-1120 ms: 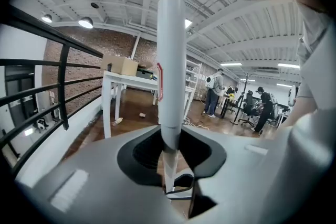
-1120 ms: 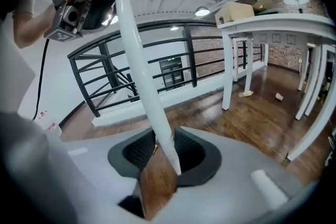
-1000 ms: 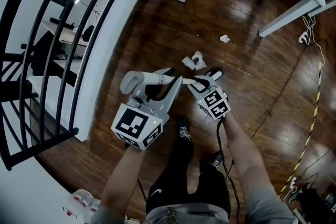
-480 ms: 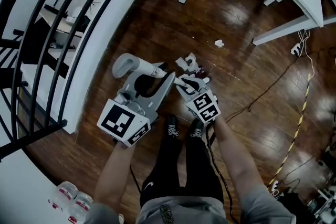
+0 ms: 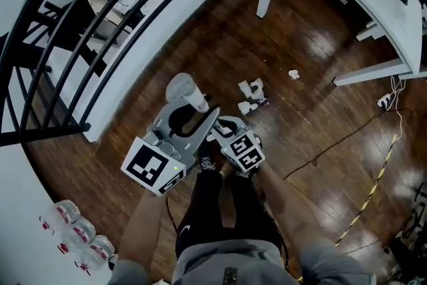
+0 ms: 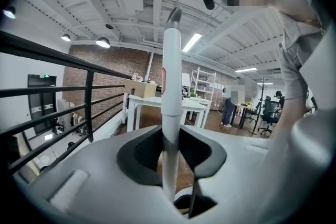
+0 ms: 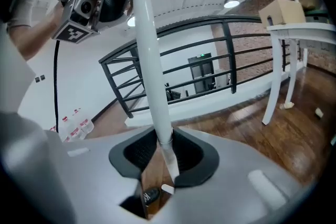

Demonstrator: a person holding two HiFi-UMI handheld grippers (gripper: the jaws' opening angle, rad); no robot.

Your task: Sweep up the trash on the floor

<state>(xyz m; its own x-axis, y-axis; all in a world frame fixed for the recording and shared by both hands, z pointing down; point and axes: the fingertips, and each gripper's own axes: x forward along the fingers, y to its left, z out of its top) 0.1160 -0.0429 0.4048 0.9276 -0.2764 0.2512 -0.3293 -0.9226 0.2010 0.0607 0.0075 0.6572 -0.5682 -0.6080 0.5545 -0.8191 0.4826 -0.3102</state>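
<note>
Railing (image 5: pixel 100 30) across upper left, table (image 5: pixel 373 3) in upper right corner, crumpled trash (image 5: pixel 251 89) on floor (image 5: pixel 207 37) at centre, small scrap (image 5: pixel 293 74) right of it, bottles (image 5: pixel 77 233) at lower left, cable (image 5: pixel 333 147) at right.

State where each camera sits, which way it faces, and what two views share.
Head view: on the head, facing steeply down at the floor; forearms, legs, left tongs, right tongs.
Left gripper view: along jaws gripping a white handle; torso at right.
Right gripper view: along jaws just closed further on a white pole; left arm upper-left.
Shared: black railing.
</note>
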